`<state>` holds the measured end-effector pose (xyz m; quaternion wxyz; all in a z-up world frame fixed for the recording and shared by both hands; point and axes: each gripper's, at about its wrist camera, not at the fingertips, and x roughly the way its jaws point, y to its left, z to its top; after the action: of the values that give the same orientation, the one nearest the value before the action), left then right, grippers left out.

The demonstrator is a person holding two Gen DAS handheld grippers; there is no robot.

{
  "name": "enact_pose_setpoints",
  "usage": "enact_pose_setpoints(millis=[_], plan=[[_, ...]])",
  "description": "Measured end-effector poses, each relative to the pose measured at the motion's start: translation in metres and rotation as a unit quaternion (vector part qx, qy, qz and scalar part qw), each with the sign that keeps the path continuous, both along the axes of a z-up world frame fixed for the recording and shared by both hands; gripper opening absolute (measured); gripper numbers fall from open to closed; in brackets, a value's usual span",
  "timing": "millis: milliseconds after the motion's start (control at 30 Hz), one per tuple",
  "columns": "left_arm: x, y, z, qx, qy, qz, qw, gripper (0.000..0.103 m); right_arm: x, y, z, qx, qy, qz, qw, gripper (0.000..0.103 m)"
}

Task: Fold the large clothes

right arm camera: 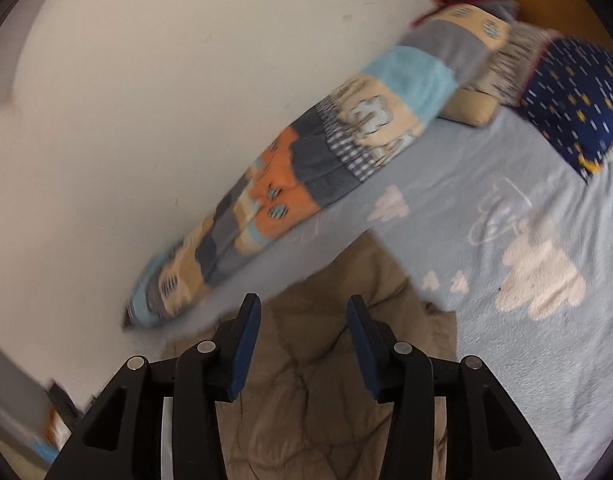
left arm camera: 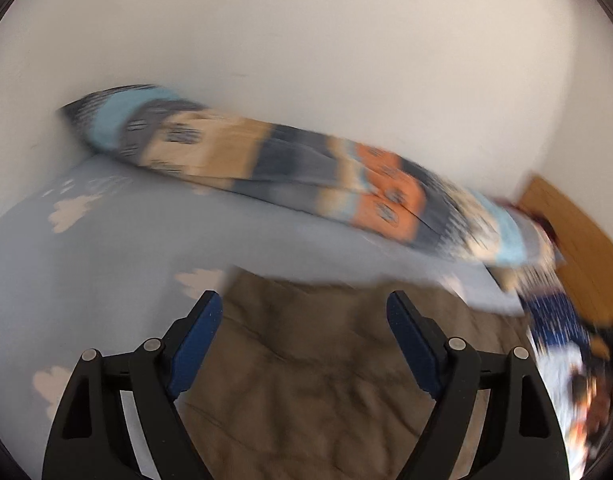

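I see the brown garment [left arm camera: 326, 380], soft and creased, lying on the pale blue cloud-print bedsheet [left arm camera: 118, 248] under both grippers. My left gripper [left arm camera: 304, 304] is spread wide and my right gripper [right arm camera: 303, 306] partly spread, neither pinching anything. Beyond the garment, a patchwork bolster [left arm camera: 266, 160] lies along the white wall [left arm camera: 306, 32].

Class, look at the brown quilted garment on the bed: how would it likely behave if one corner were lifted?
The brown garment probably droops limply, since it lies creased and flat on the blue blanket. Its quilted look suggests bulk without much weight. It looks unlikely to slide freely on that fleecy surface.
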<state>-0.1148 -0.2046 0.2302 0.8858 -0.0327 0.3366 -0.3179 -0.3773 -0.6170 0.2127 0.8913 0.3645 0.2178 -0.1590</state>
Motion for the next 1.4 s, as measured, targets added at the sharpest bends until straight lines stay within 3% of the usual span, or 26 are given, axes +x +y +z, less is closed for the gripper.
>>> enact_pose_setpoints(millis=[167, 300, 367, 533, 667, 867, 1067, 1133, 1267, 1400], plan=[[-0.056, -0.076, -0.025, 0.074, -0.022, -0.106, 0.9914, 0.084, 0.040, 0.066, -0.027, -0.089, 0.077, 0.067, 0.991, 0.049], [-0.050, -0.123, -0.066, 0.137, -0.006, -0.099, 0.9857, 0.084, 0.072, 0.080, -0.063, -0.123, 0.119, 0.063, 0.983, 0.049], [-0.031, -0.136, -0.086, 0.152, 0.021, -0.088, 0.9842, 0.084, 0.089, 0.073, -0.081, -0.145, 0.148, 0.048, 0.977, 0.049], [-0.002, -0.154, -0.119, 0.162, 0.038, -0.084, 0.9825, 0.096, 0.115, 0.049, -0.123, -0.149, 0.200, 0.047, 0.967, 0.050], [0.009, -0.161, -0.140, 0.153, 0.029, -0.085, 0.9842, 0.103, 0.123, 0.036, -0.140, -0.132, 0.199, 0.042, 0.970, 0.051], [0.021, -0.165, -0.159, 0.133, 0.031, -0.086, 0.9869, 0.103, 0.127, 0.024, -0.155, -0.104, 0.197, 0.049, 0.974, 0.051], [0.025, -0.173, -0.154, 0.158, 0.053, -0.075, 0.9831, 0.103, 0.135, 0.029, -0.144, -0.114, 0.234, 0.042, 0.965, 0.052], [0.015, -0.164, -0.142, 0.148, 0.058, -0.066, 0.9851, 0.103, 0.115, 0.038, -0.125, -0.108, 0.213, 0.034, 0.971, 0.053], [-0.024, -0.127, -0.106, 0.088, 0.043, -0.052, 0.9938, 0.103, 0.060, 0.072, -0.089, -0.117, 0.146, 0.024, 0.982, 0.059], [-0.060, -0.076, -0.092, 0.098, 0.013, -0.003, 0.9951, 0.103, 0.012, 0.103, -0.086, -0.116, 0.133, -0.008, 0.984, 0.059]])
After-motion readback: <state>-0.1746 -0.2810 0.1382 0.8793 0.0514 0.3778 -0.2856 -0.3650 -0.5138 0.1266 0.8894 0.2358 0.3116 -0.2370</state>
